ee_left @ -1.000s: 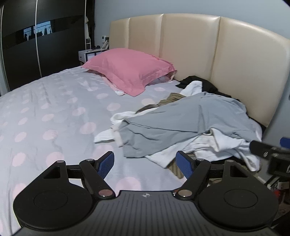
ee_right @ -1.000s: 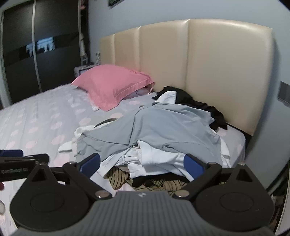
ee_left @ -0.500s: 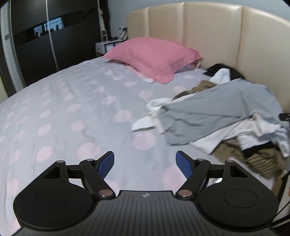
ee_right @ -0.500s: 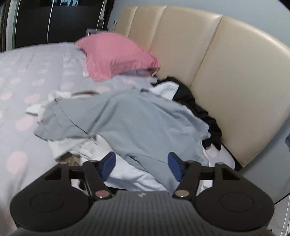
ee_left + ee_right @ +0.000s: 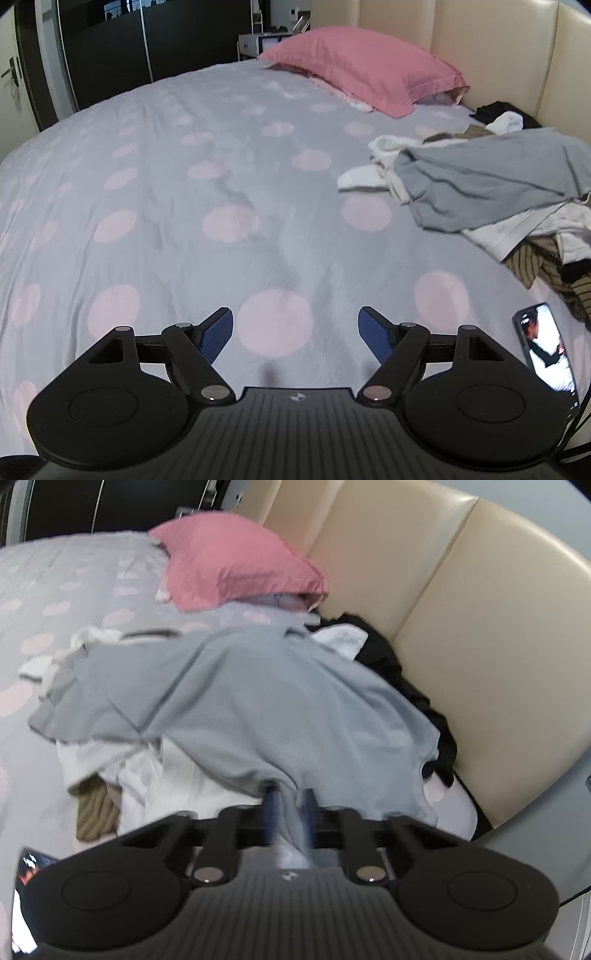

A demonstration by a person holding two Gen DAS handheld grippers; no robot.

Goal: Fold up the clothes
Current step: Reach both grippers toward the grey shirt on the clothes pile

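change: right gripper (image 5: pixel 290 812) jaws closing on the near edge of grey shirt (image 5: pixel 258 701), was wide open | left gripper (image 5: pixel 295 338) wide open, empty, away from shirt | means: first pick-up starting

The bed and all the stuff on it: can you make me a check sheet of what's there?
Surface: grey bedsheet with pink dots, mostly bare.
Job's things: grey T-shirt draped on top of a heap of white clothes, a striped brown garment and a black garment, all unfolded.
Clutter: pink pillow; lit phone lying on the sheet.
Grippers: left gripper open over bare sheet; right gripper closing, grey T-shirt edge between its jaws.
Cables: thin dark cable near the phone.
Surroundings: cream padded headboard, dark wardrobe.
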